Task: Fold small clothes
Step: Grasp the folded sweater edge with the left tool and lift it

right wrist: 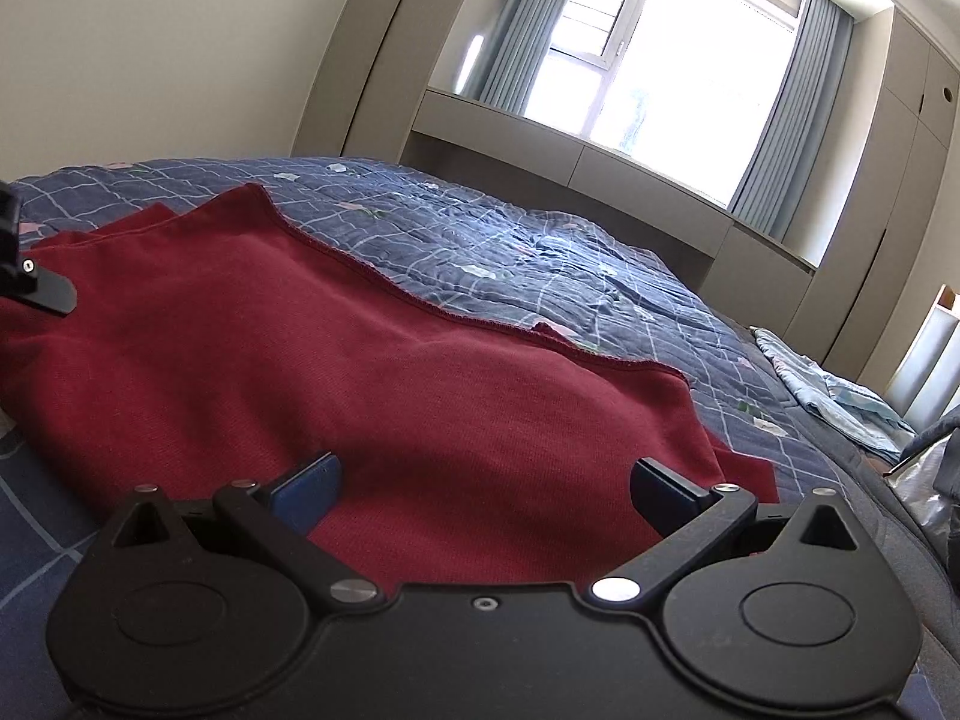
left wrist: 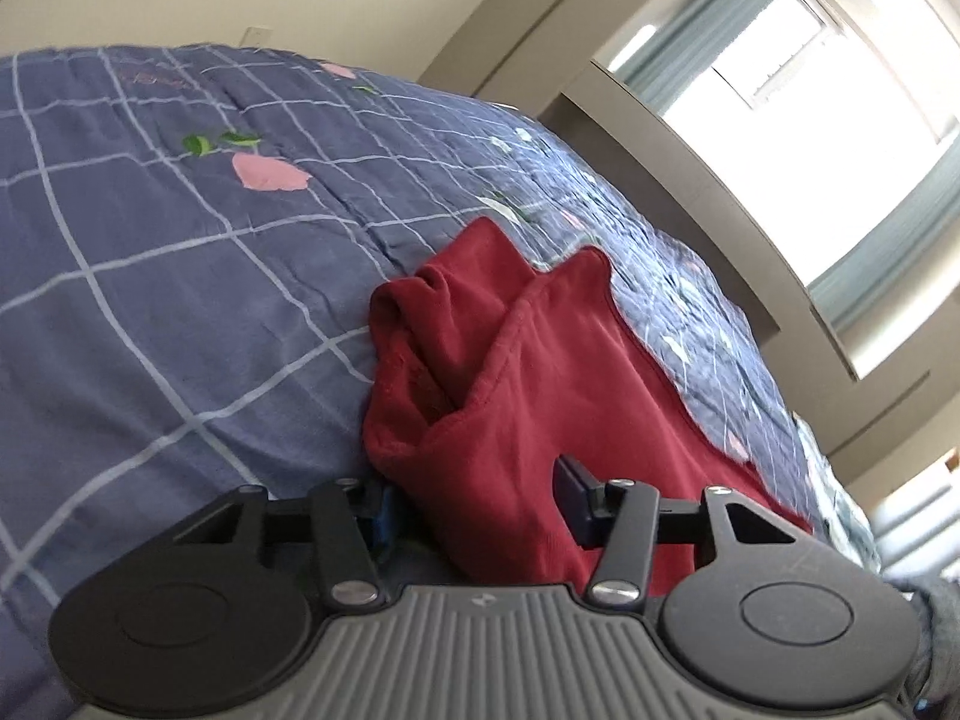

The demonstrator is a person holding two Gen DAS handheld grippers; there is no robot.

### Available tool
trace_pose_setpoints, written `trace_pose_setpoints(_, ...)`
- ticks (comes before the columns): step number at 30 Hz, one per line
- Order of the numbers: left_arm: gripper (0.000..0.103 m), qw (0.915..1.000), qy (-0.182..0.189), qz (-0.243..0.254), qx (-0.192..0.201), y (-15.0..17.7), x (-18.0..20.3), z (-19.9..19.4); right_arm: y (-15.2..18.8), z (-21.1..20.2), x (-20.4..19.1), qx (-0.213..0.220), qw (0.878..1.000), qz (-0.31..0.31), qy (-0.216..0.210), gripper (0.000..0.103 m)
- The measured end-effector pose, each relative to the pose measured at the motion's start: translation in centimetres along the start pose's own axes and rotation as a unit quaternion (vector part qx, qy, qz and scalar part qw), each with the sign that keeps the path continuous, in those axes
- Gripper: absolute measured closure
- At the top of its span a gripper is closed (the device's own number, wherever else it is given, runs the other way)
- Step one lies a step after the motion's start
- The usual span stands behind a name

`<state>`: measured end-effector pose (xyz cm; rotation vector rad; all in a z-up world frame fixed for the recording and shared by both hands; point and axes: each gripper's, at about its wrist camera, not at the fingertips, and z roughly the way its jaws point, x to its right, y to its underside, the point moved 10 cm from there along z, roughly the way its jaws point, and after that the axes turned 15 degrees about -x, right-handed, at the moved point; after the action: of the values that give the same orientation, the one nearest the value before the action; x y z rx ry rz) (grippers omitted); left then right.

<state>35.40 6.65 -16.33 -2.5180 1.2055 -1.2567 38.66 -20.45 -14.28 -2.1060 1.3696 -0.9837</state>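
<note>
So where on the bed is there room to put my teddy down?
There is bare blue checked quilt between the red garment's stitched far edge and the window bench. The left view shows more bare quilt to the left of the garment's bunched end. It is crowded near the front, where both tongs sit open over the garment, and beside the pale crumpled cloth at the right.

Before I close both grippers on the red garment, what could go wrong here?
1. The left gripper straddles a bunched, layered edge of the garment; closing may pinch several layers and fold them in crooked.
2. The right gripper is open over flat cloth; its fingers may catch the quilt underneath too.
3. The far hem looks wavy, so creases may get locked in.
</note>
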Motion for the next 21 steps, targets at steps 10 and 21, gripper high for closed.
trace_pose_setpoints(10,0.087,0.9983,0.01,-0.052,0.024,-0.5,-1.1,0.5,0.0,0.0,0.0,0.0,1.0,-0.001,0.0,0.001)
trace_pose_setpoints(21,0.096,0.9944,0.031,0.084,0.057,-2.0,3.8,-1.1,1.1,-0.8,4.2,-0.02,0.996,0.065,-0.059,0.001)
